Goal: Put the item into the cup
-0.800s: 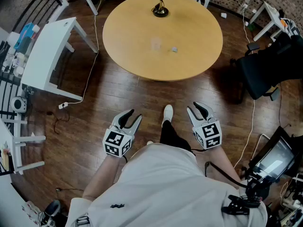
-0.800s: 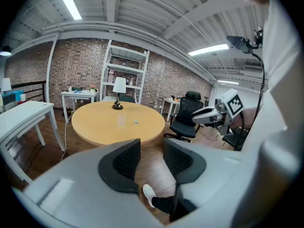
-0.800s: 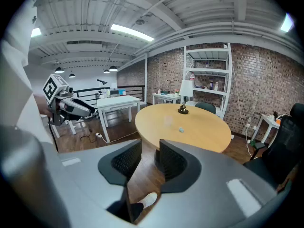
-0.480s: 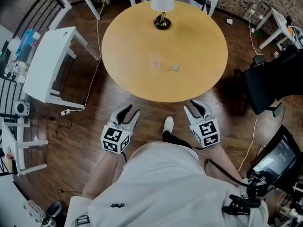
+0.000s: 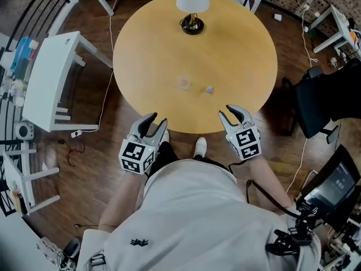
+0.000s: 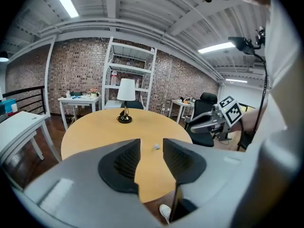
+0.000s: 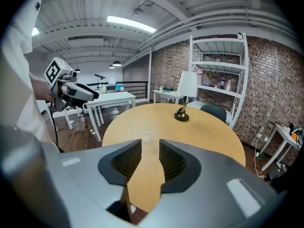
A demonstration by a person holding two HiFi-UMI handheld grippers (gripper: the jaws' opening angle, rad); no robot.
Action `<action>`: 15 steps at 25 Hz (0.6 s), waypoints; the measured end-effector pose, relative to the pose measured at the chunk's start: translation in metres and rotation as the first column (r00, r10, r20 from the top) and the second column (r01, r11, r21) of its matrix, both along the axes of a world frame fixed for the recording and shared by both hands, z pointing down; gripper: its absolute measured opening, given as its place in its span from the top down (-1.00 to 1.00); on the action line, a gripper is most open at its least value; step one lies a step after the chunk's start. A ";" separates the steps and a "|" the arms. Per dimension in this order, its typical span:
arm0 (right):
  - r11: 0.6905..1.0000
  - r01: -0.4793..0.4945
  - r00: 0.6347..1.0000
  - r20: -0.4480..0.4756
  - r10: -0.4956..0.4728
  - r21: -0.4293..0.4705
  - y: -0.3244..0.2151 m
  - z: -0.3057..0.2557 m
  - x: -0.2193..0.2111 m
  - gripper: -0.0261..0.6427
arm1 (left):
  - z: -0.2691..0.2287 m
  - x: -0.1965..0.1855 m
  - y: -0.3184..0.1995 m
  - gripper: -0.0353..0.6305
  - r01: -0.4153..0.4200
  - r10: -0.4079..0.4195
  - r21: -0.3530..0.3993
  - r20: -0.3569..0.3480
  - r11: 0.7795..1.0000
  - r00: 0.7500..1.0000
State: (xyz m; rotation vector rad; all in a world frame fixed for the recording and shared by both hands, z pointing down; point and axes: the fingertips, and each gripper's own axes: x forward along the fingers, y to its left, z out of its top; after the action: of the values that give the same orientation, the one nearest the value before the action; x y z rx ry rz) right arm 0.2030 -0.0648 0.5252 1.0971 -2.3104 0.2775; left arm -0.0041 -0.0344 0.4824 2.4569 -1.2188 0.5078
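A small pale item [image 5: 210,89] lies on the round wooden table [image 5: 237,49], right of a clear cup [image 5: 183,83]. My left gripper [image 5: 156,122] hangs at the table's near edge, left of both, open and empty. My right gripper [image 5: 233,113] sits over the near edge to the right of the item, also open and empty. In the left gripper view the item [image 6: 156,147] shows just beyond the gap of the left gripper [image 6: 151,144]. In the right gripper view the faint cup [image 7: 146,127] stands beyond the right gripper [image 7: 150,144].
A lamp [image 5: 192,10] with a white shade stands at the table's far side. A white desk [image 5: 48,78] is to the left, a black chair [image 5: 327,95] to the right. Cables run over the wood floor. The person's shoe [image 5: 199,147] is under the near edge.
The person has stepped toward the table. Both grippers have moved forward from over the floor to the table's near edge. Both stay open and empty.
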 end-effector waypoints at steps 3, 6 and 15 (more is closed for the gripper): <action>0.999 -0.036 0.999 -0.017 0.036 -0.022 -0.019 0.009 -0.008 0.56 | 0.004 -0.004 -0.021 0.50 -0.054 0.054 -0.013 0.007 0.998 0.999; 0.996 -0.069 0.997 -0.036 0.067 -0.053 -0.033 0.017 -0.019 0.56 | 0.004 -0.019 -0.046 0.50 -0.094 0.094 -0.019 0.003 0.995 0.996; 0.986 -0.153 0.988 -0.031 0.151 -0.072 -0.069 0.026 -0.040 0.56 | 0.012 -0.039 -0.095 0.50 -0.179 0.179 -0.047 0.004 0.983 0.984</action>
State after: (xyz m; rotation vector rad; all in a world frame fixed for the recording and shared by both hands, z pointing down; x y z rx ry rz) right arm 0.1631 -0.1334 0.5513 1.2340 -2.1797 0.4024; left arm -0.0429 -0.1299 0.4944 2.5398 -0.9821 0.5876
